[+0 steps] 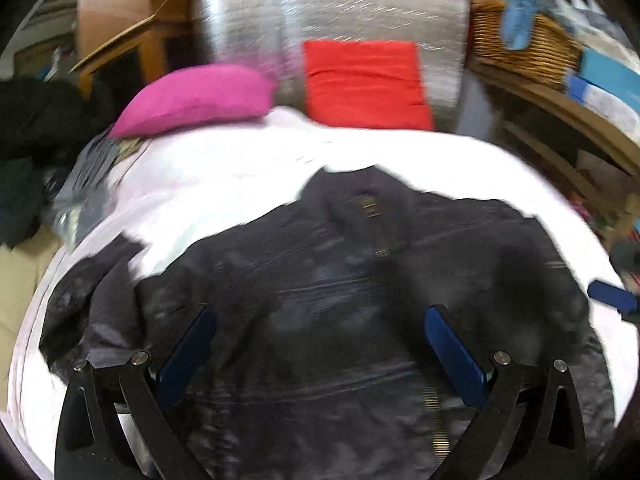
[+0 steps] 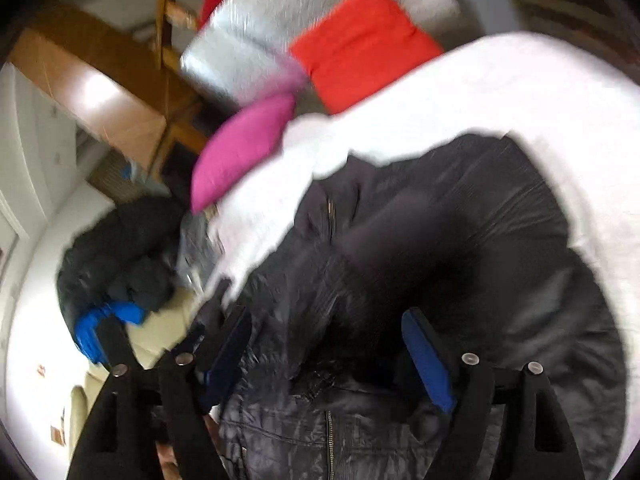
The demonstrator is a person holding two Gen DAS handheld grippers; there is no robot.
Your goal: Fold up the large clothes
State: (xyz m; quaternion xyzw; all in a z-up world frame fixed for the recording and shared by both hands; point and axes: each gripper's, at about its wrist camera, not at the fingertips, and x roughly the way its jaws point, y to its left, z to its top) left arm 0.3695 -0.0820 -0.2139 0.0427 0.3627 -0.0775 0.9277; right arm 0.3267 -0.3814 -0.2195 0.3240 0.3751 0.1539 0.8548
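Jacket (image 1: 340, 280) lies spread on the white bed (image 1: 224, 168) directly below and ahead of your left gripper (image 1: 320, 344), whose jaws stand wide and empty. From the right wrist, your right gripper (image 2: 328, 348) also gapes wide over the jacket's rumpled sleeve side, gripping nothing. Folding looks barely begun; most remains.

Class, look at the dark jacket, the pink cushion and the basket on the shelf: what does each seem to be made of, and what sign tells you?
Dark jacket: probably a synthetic shell like nylon; slight sheen, stitched quilt lines, metal zip.
Pink cushion: matte woven fabric, seemingly soft-filled; no shine, plump shape.
Basket: woven wicker or similar; tan interlaced strands, though blur hides detail.
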